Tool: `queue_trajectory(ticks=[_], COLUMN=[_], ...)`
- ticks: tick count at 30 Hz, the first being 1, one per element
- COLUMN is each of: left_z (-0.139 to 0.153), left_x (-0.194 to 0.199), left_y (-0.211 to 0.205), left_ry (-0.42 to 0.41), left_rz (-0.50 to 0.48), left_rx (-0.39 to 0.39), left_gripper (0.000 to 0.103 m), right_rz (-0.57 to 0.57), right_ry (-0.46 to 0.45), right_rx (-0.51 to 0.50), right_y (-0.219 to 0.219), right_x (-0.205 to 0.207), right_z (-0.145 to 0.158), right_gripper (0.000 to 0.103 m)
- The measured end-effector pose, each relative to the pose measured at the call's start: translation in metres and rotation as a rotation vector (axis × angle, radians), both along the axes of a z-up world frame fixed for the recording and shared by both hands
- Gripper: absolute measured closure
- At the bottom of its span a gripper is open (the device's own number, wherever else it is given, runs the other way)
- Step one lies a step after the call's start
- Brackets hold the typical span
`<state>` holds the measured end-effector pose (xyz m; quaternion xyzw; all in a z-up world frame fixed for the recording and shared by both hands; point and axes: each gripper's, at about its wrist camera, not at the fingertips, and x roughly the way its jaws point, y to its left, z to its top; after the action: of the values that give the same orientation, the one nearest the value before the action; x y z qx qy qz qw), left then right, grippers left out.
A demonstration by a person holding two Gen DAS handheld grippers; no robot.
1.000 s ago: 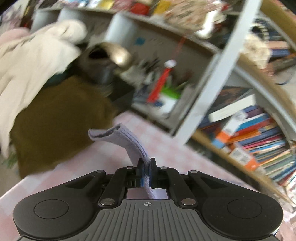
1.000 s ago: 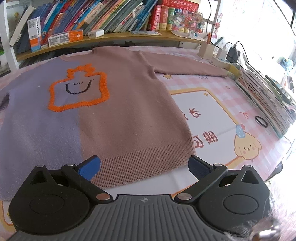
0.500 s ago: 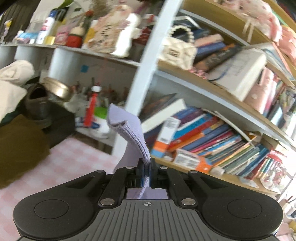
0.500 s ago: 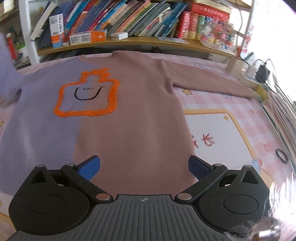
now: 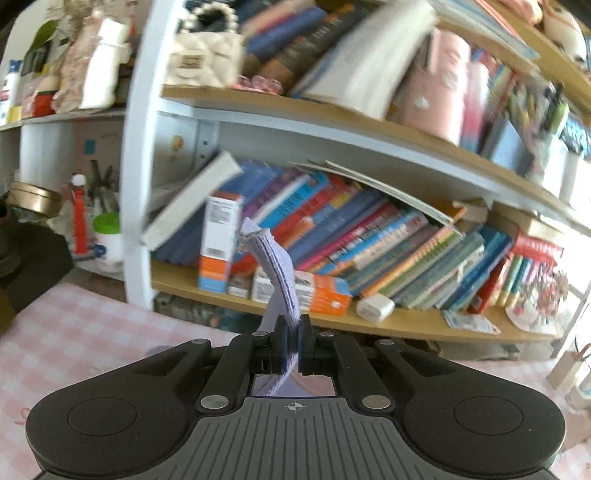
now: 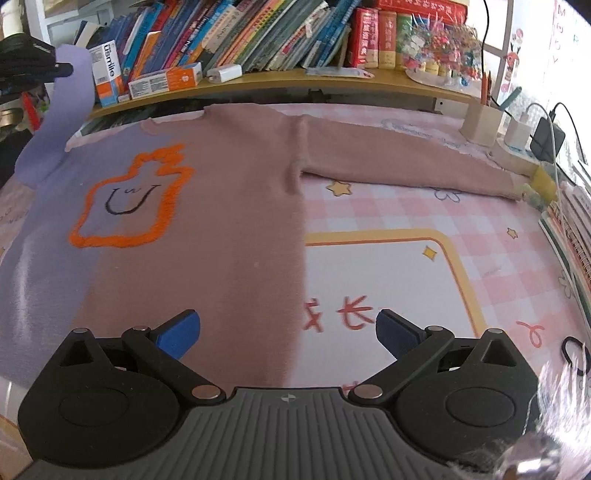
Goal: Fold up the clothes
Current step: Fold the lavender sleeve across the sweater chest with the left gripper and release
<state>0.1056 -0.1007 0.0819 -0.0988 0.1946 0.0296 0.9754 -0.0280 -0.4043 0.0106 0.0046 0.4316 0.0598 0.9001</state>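
A sweater, half lilac and half dusty pink with an orange outlined figure, lies flat on the pink checked table. Its pink sleeve stretches out to the right. My left gripper is shut on the cuff of the lilac sleeve and holds it up in the air; the raised lilac sleeve also shows at the far left of the right wrist view. My right gripper is open and empty, low over the sweater's right edge near the hem.
A bookshelf full of books runs along the table's far edge. A wooden pen holder, chargers and cables stand at the right. A black hair tie lies on the mat at the right edge.
My left gripper has swung to the right and risen with the lilac sleeve, from facing the pile of clothes to facing the bookshelf. My right gripper has moved forward and to the right over the sweater.
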Motion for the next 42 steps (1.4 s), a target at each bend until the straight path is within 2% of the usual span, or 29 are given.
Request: queue_trajectory(ticks=[6,14,19,22,23,24,26,27,31,35,38,42], left_z=[-0.014,-0.035,-0.055,-0.068,-0.071,-0.074,-0.076,-0.074,-0.06,-0.049,-0.049,-0.059], left_x=[0.009,0.024,0.034,0.04,0.04,0.041,0.039,0.036,0.013,-0.025,-0.055,-0.098], left_y=[-0.039,-0.081,-0.094,-0.097,-0.1,-0.102,-0.108,-0.11,-0.116,-0.103,-0.08,-0.044], left_ry=[0.045,0.107,0.192,0.266,0.289,0.312,0.342,0.341,0.301,0.265,0.277,0.335], left_rz=[-0.025,-0.087,-0.119,-0.13,-0.14,-0.151,-0.171,-0.184,-0.233,-0.233,-0.17,-0.018], left_rx=[0.03,0.061,0.065,0.059,0.068,0.076,0.093,0.093,0.09,0.117,0.141,0.185], left_gripper=[0.1,0.1,0.099,0.087,0.079,0.064,0.044,0.042,0.038,0.038,0.038,0.038], right_rz=[0.028,0.012,-0.004,0.002,0.003,0.005,0.009,0.01,0.017,0.026,0.034,0.044], right_ry=[0.007,0.019,0.025,0.023,0.022,0.021,0.019,0.018,0.014,0.014,0.017,0.021], right_rx=[0.011,0.017,0.018,0.021,0.022,0.023,0.026,0.027,0.031,0.042,0.054,0.071], right_y=[-0.022,-0.048,-0.056,-0.054,-0.054,-0.054,-0.053,-0.052,-0.05,-0.047,-0.043,-0.038], right_x=[0.005,0.008,0.009,0.01,0.011,0.011,0.012,0.012,0.014,0.016,0.017,0.019], right_z=[-0.003,-0.007,-0.008,-0.008,-0.007,-0.007,-0.007,-0.007,-0.006,-0.006,-0.007,-0.008], right_gripper=[0.001,0.001,0.001,0.001,0.001,0.001,0.001,0.001,0.001,0.001,0.001,0.001])
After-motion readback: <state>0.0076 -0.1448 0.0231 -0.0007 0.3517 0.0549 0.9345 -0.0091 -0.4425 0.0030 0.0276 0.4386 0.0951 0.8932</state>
